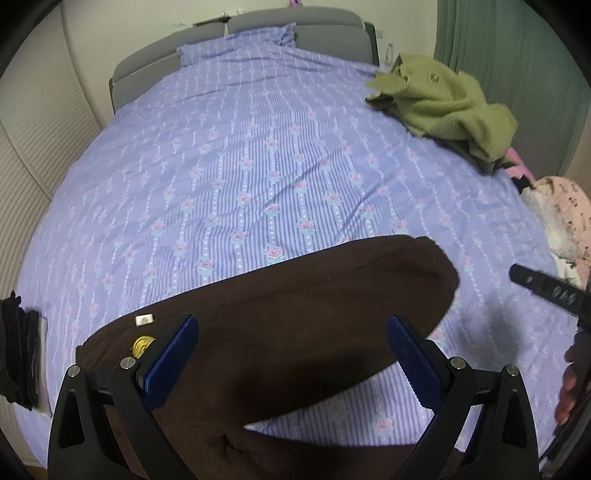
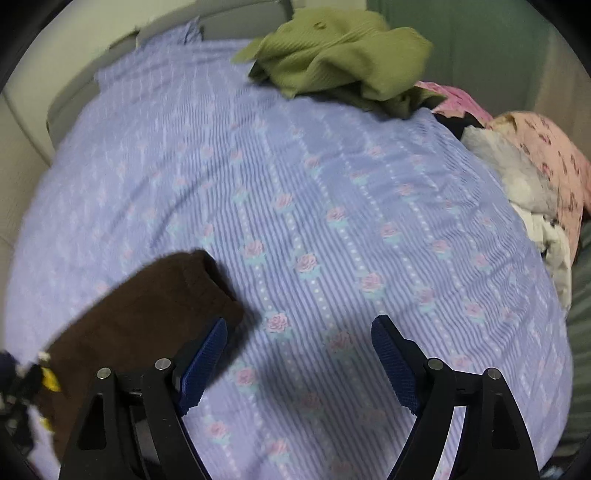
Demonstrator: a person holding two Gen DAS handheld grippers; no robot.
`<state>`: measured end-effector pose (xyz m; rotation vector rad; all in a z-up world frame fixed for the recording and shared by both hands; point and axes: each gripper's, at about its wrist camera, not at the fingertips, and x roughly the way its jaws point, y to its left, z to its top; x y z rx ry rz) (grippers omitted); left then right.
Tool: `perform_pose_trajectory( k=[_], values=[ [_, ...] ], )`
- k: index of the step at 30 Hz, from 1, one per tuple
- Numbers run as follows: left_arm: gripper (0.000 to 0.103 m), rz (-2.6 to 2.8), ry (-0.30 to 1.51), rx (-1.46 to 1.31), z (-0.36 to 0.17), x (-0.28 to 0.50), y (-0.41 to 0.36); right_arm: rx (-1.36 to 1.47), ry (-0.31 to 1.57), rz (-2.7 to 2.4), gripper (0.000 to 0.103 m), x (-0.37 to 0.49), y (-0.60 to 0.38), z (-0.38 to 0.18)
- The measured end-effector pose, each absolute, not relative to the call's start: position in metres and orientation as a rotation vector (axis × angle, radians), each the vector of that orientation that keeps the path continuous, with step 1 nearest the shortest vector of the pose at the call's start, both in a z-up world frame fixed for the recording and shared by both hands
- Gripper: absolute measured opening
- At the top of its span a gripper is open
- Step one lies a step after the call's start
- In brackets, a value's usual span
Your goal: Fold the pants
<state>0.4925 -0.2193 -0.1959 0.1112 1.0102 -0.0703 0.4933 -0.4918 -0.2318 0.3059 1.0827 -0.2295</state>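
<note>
- Dark brown soft-fabric pants (image 1: 295,314) lie spread on the bed, on the lilac striped bedsheet with pink rose print (image 1: 229,177), at the near edge of it.
- In the left wrist view one leg runs up and to the right, ending in a rounded cuff; a wedge of bedsheet shows between this leg and the fabric nearer the camera.
- A small white label (image 1: 144,319) and a yellow round tag (image 1: 142,345) sit on the pants near the left fingertip.
- Left gripper (image 1: 291,332): jaws wide apart, blue ribbed pads (image 1: 173,362) facing each other, nothing between them. It hangs over the pants; contact with the fabric cannot be determined.
- Right gripper (image 2: 299,332): jaws wide apart, empty, positioned over bare bedsheet. Its left pad lies just beside the pants cuff (image 2: 147,306); touching or apart cannot be determined. This view is motion-blurred.
- The right gripper's black tip also shows at the right edge of the left wrist view, with part of a hand (image 1: 570,384) below it.
- A crumpled olive-green knit garment (image 1: 447,107) lies at the far right of the bed, well apart from the pants.
- A pink printed cloth with white fabric (image 2: 535,177) is heaped at the right edge of the bed.
- A grey padded headboard (image 1: 295,26) stands at the far end.
- A dark folded stack (image 1: 18,350) sits at the left edge of the bed.
</note>
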Motion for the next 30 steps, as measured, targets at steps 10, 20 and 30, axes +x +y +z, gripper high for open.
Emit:
perform_pose_trajectory(
  k=[10,20,30],
  values=[
    [0.103,-0.129,0.891,0.048,-0.138,0.406,-0.174,0.223,0.898,-0.148,0.081,0.391,-0.417,-0.141],
    [0.103,-0.083,0.890,0.069,-0.136,0.310,-0.078,0.189,0.879,-0.250,0.081,0.279,-0.349,-0.145],
    [0.103,-0.117,1.027,0.175,-0.211,0.280,-0.080,0.240,1.062,-0.257,0.081,0.230,-0.335,-0.244]
  ],
)
